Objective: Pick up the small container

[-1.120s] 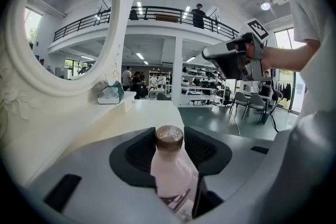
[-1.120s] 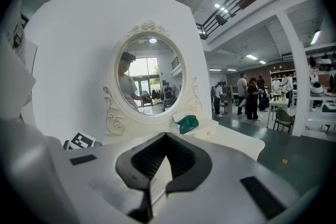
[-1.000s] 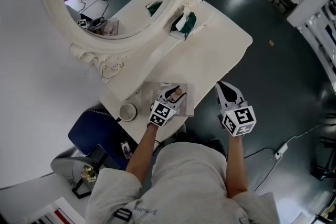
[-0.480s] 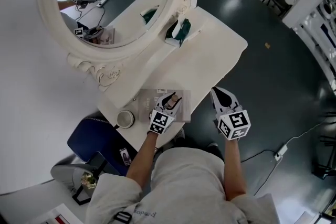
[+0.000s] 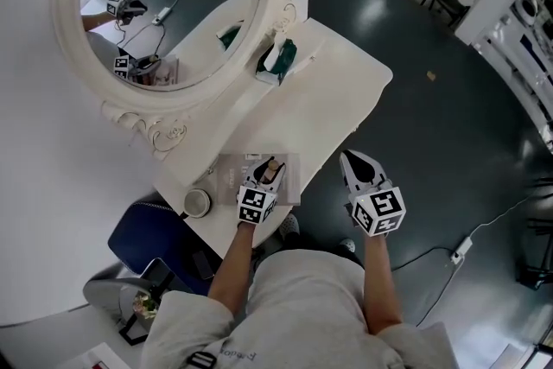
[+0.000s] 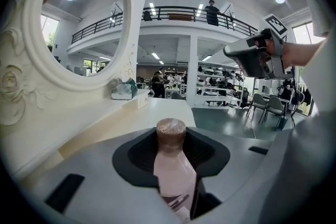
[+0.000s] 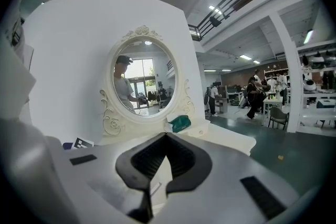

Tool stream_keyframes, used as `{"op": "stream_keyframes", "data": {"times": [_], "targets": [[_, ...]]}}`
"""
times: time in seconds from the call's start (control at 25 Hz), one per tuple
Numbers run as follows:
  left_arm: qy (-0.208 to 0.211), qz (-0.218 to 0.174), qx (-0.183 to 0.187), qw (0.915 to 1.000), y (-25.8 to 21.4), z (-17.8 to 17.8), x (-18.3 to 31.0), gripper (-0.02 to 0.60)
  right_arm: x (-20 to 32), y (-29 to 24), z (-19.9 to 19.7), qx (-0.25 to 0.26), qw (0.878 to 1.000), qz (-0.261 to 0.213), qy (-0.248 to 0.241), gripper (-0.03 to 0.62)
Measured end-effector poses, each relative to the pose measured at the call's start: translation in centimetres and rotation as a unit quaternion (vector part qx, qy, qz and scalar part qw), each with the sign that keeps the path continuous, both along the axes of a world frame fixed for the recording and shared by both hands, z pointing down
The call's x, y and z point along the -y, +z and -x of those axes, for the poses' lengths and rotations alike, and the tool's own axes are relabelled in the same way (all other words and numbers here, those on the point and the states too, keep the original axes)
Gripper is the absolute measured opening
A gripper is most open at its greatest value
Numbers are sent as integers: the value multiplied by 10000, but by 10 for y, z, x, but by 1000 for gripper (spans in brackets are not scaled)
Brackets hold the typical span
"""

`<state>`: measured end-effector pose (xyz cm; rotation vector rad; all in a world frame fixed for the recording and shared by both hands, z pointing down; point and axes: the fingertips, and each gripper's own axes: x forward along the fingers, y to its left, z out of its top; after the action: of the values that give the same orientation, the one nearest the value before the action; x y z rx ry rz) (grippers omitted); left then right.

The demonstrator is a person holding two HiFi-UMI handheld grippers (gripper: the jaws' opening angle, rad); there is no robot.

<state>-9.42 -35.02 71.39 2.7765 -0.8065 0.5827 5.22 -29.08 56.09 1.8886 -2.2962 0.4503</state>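
Observation:
The small container (image 5: pixel 270 169) is a pale pink bottle with a brown cap. It lies lengthwise between the jaws of my left gripper (image 5: pixel 266 174), over a clear tray (image 5: pixel 226 171) at the near edge of the white table (image 5: pixel 333 95). In the left gripper view the bottle (image 6: pixel 173 176) fills the gap of the left gripper (image 6: pixel 171 139), whose jaws are closing with the pads against its sides. My right gripper (image 5: pixel 357 165) hangs to the right over the dark floor, just off the table edge. The right gripper (image 7: pixel 165 139) is shut and holds nothing.
A big ornate oval mirror (image 5: pixel 164 4) leans at the back left. A green and white tissue pack (image 5: pixel 276 60) sits near its frame. A white round jar (image 5: pixel 197 203) stands left of the tray. A blue seat (image 5: pixel 151 233) is below the table's near corner.
The left jaws have drawn in around the pink bottle. The whole scene has slid a little left and down in the head view, and both grippers keep their places relative to the table.

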Motion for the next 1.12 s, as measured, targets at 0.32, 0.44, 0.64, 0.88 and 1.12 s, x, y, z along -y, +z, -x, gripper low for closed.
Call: {"op": "stream_keyframes", "data": {"times": [0.32, 0.44, 0.64, 0.88, 1.12], "targets": [[-345, 193, 3, 9992, -7, -10, 1, 153, -27, -2, -25, 59, 9999, 111, 35, 15], [-465, 162, -25, 9988, -21, -17, 0, 153, -38, -4, -38, 88, 9998, 131, 115, 15], [-514, 77, -186, 9985, -55, -28, -3, 153, -47, -8, -49, 196, 9996, 63, 170, 15], [-533, -72, -223, 9983, -104, -44, -13, 154, -59, -17, -57, 307, 9993, -62, 178, 15], [-595, -137, -268, 9978, -156, -59, -13, 153, -63, -29, -69, 210, 9996, -121, 162, 15]]}}
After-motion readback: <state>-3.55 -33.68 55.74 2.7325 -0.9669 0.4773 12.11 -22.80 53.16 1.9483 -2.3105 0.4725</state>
